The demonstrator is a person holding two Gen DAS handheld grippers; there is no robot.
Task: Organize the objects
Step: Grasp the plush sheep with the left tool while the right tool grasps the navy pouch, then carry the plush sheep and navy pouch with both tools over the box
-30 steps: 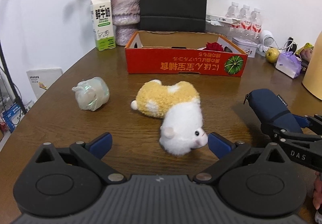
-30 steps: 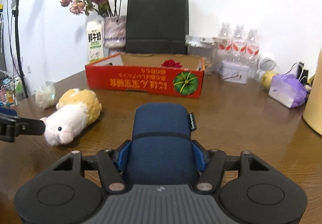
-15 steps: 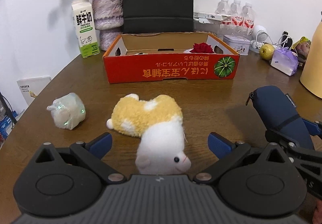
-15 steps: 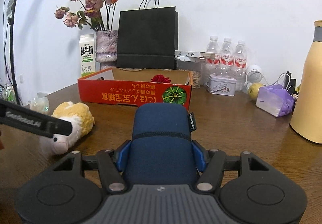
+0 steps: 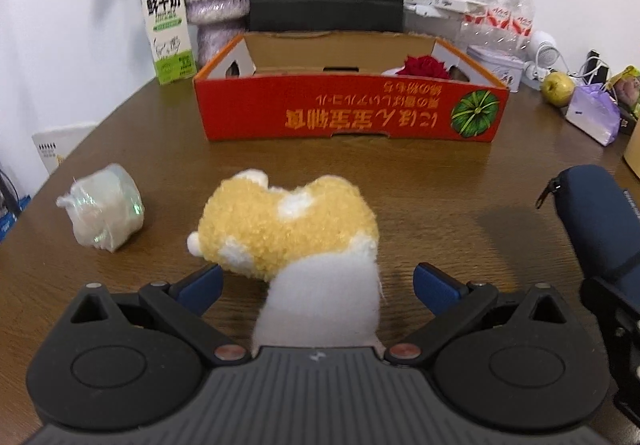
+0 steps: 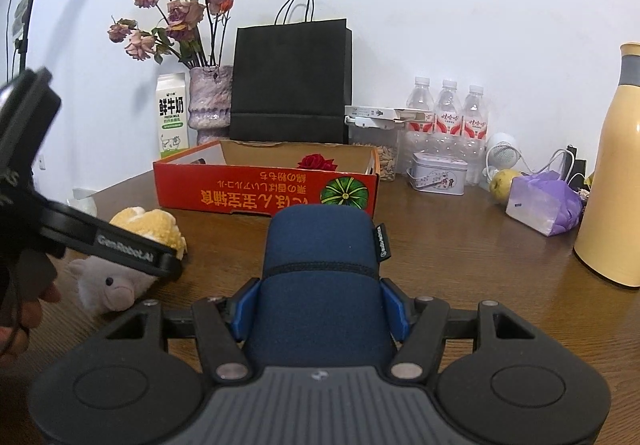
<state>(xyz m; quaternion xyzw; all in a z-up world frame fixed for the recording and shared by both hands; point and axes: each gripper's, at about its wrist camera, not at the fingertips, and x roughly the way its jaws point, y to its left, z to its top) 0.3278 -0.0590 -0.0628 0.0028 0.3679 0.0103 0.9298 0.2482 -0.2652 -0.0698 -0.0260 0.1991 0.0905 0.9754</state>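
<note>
The left gripper (image 5: 316, 285) is gaping wide around a fluffy plush (image 5: 296, 233) lying mid-bench (image 5: 440, 173), pads not touching. The right gripper (image 6: 320, 309) is clamping a rounded navy fabric case (image 6: 320, 257). Beyond, a red cardboard box (image 5: 352, 113) is sitting toward the bench's far edge.

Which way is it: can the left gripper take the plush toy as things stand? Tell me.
Probably yes. The left gripper is open, its blue pads either side of the plush toy with nothing between.
</note>
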